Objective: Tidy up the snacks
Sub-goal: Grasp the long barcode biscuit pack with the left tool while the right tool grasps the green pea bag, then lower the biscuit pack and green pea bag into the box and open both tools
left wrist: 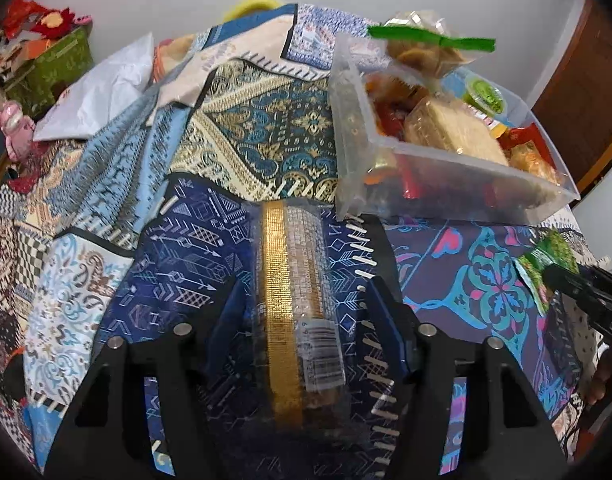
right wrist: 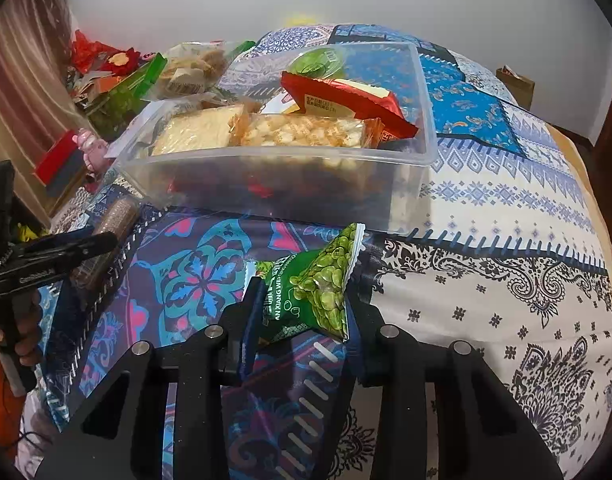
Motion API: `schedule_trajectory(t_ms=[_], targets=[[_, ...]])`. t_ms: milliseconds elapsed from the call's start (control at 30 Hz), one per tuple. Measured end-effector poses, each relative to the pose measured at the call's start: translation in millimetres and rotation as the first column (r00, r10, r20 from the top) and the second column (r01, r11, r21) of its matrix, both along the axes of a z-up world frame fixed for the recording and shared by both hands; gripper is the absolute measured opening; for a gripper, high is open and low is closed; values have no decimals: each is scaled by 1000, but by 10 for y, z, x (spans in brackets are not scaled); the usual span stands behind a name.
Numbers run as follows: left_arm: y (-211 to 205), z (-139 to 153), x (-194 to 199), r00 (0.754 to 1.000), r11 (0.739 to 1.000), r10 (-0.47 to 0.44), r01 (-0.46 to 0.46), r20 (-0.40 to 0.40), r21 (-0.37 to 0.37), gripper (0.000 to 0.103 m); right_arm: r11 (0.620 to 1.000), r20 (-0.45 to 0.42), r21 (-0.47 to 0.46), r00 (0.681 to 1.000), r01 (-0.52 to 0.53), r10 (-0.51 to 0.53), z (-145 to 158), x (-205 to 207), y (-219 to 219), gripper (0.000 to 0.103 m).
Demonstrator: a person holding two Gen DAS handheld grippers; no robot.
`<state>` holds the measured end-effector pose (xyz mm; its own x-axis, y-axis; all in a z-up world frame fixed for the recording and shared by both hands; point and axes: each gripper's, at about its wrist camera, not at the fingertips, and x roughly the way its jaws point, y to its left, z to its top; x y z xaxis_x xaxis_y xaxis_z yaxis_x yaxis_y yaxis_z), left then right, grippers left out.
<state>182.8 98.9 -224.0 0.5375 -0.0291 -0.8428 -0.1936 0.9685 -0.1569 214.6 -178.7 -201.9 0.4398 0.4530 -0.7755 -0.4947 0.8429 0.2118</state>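
— Green pea packet (right wrist: 317, 292)?
— Clamped in the right gripper (right wrist: 302, 320), above the quilt (right wrist: 485, 216), just before the clear bin (right wrist: 266, 184) of snacks.
— And the left gripper (left wrist: 302, 312)?
— Jaws wide, either side of a gold-striped biscuit roll (left wrist: 294, 300) lying on the quilt, beside the bin.
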Motion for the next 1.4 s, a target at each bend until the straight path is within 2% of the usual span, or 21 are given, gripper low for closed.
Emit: schedule_trajectory(t_ms=[133,167,200,300,467,833,1067,1400], targets=[[34,-72,14,1000,1000,11,-11,-10,-17,51,1000,6,12,1000,3,-3,32,-38,-28,33],[40,-67,3,1000,1000,14,-14,-6,-10,43,1000,9,10,1000,3,-3,41,-34,-26,33],[59,-65,-15,1000,1000,19,-19,-5,-7,40,1000,13,12,1000,4,-4,51,-36,-30,33],[108,-51,-79,1000,999,23,-23,-2,-41,39,1000,26,11,1000,2,-2,89,-44,-18,33],[65,57,-206,1000,1000,24,-24,12,-19,39,1000,55,20,998,-7,6,196,-94,-1,33],[-62,660,-337,988,1000,4,-5,152,10,39,999,132,52,991,-14,7,471,-129,-23,33],[-230,1052,-114,968,999,-51,46,245,24,39,997,187,81,982,-2,-13,685,-13,-22,33],[-558,1224,383,947,994,-97,106,306,-15,39,996,250,93,968,9,-32,869,264,69,33]])
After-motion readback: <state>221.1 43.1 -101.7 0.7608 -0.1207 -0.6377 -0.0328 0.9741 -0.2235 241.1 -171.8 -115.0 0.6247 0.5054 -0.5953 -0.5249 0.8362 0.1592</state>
